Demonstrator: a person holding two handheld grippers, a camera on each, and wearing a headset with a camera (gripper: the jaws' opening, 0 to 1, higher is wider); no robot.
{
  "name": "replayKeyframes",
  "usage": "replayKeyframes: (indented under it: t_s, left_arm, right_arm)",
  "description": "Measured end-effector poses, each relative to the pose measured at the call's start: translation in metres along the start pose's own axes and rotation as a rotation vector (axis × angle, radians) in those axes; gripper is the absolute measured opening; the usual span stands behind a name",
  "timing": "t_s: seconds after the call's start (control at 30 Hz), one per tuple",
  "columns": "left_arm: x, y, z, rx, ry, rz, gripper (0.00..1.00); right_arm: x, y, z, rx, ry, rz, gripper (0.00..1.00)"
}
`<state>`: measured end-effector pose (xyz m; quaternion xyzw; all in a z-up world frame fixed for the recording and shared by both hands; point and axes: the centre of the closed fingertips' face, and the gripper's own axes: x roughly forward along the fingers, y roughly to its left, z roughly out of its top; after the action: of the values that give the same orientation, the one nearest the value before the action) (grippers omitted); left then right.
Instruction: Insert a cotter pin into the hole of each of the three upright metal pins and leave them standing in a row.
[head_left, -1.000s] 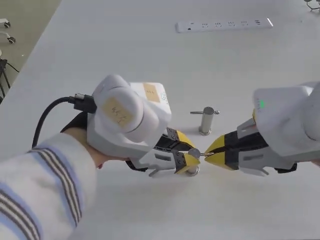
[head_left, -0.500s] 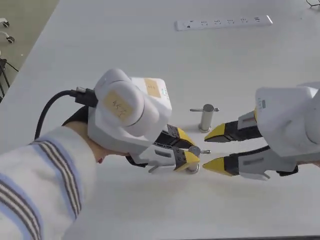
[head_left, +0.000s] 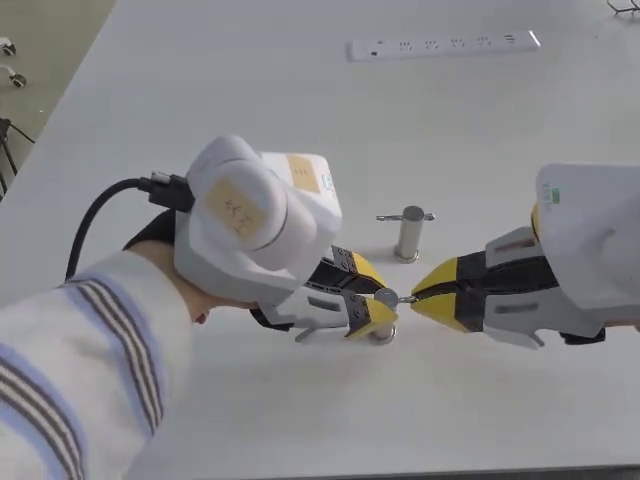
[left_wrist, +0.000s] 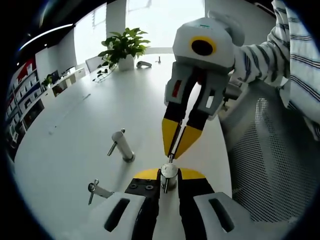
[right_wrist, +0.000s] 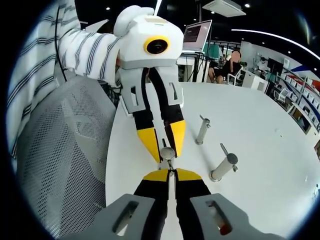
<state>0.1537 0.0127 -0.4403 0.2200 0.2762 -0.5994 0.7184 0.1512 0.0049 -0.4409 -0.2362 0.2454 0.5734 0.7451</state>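
Workbench (head_left: 300, 110) white, upright metal pin (head_left: 410, 232), power strip (head_left: 445, 45) farther back.

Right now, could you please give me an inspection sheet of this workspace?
Surface: white table, no spills seen.
Job's things: held metal pin upright in the left jaws, with a cotter pin at its top; second metal pin and third metal pin stand apart, each with a cotter pin through it.
Clutter: white power strip near the far edge.
Grippers: left gripper shut on the held metal pin; right gripper shut on the cotter pin.
Cables: black cable runs from the left gripper.
Surroundings: potted plant, mesh chair, people far behind.
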Motion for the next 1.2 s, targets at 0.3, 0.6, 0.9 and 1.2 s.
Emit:
replayKeyframes:
  t_s: [0.3,0.6,0.9,1.2]
  left_arm:
    - [0.000,0.000,0.001,0.013,0.001,0.003,0.09]
    - [0.001,0.001,0.001,0.012,-0.003,0.006,0.10]
    - [-0.010,-0.003,-0.004,0.006,-0.022,0.025,0.36]
    - [-0.034,-0.001,-0.010,-0.145,-0.158,0.105,0.59]
  right_arm:
    - [0.005,0.002,0.004,-0.018,0.005,-0.006,0.00]
    - [0.006,0.002,0.006,-0.011,0.004,-0.002,0.00]
    - [0.001,0.003,0.001,0.068,-0.018,-0.034,0.19]
    - [0.009,0.010,0.001,0.231,-0.113,-0.020,0.23]
